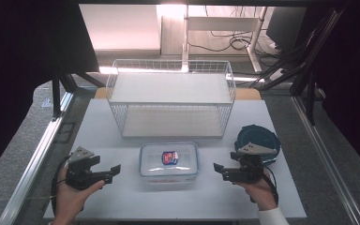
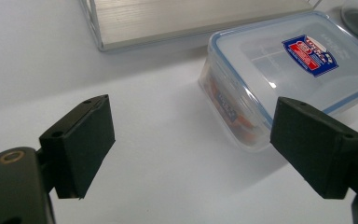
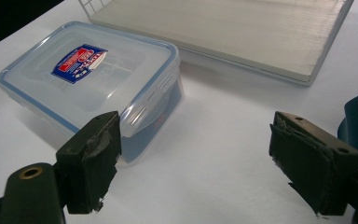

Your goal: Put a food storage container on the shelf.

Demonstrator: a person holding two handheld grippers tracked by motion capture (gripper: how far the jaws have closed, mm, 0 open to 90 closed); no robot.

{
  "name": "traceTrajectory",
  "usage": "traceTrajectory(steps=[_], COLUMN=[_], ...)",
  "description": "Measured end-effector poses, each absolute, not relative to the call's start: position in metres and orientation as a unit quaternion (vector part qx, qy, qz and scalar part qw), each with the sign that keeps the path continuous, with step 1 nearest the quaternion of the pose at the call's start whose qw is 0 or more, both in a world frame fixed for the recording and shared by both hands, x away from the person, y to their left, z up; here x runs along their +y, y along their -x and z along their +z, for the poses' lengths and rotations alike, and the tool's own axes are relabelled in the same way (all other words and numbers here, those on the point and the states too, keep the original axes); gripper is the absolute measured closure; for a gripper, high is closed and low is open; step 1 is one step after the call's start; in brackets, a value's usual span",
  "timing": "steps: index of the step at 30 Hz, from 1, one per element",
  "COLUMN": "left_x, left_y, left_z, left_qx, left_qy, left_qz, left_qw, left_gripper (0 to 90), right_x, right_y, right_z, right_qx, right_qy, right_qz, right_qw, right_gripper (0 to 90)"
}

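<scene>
Container: lidded plastic box (image 1: 168, 160), near the counter's (image 1: 98, 136) front edge, centred.
Left gripper (image 1: 116, 170): fingers released, empty.
Right gripper (image 1: 218, 168): fingers released, empty.
Progress: box ungrasped; wire rack (image 1: 170, 97) behind holds nothing.

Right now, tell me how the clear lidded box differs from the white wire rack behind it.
The clear lidded box is low, solid plastic with a blue-edged lid shut and a red-and-blue label; the white wire rack is taller, wider, open mesh with two shelves. The box holds something orange; the rack's shelves are bare. Both are rectangular and sit on the white table.
</scene>
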State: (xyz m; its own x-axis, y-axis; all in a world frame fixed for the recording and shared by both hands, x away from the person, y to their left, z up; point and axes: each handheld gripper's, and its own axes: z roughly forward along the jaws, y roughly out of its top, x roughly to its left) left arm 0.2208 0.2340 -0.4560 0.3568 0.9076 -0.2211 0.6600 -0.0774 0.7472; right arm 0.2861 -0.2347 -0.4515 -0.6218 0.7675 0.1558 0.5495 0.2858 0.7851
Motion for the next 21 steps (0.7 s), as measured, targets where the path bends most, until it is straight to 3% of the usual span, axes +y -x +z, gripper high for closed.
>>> traceTrajectory(steps=[8, 21], left_x=[0.235, 0.229], left_y=[-0.222, -0.236], left_z=[-0.456, -0.455], left_qx=[0.549, 0.542], left_qy=[-0.708, -0.702], left_qz=[0.151, 0.132], left_qw=[0.418, 0.442], left_gripper=[9.3, 16.8], right_x=[-0.235, -0.232], right_y=[-0.285, -0.289], right_z=[-0.453, -0.448], right_qx=[0.783, 0.764], right_qy=[-0.427, -0.449], right_qz=[0.437, 0.454], right_qw=[0.116, 0.09], right_gripper=[17.1, 16.1])
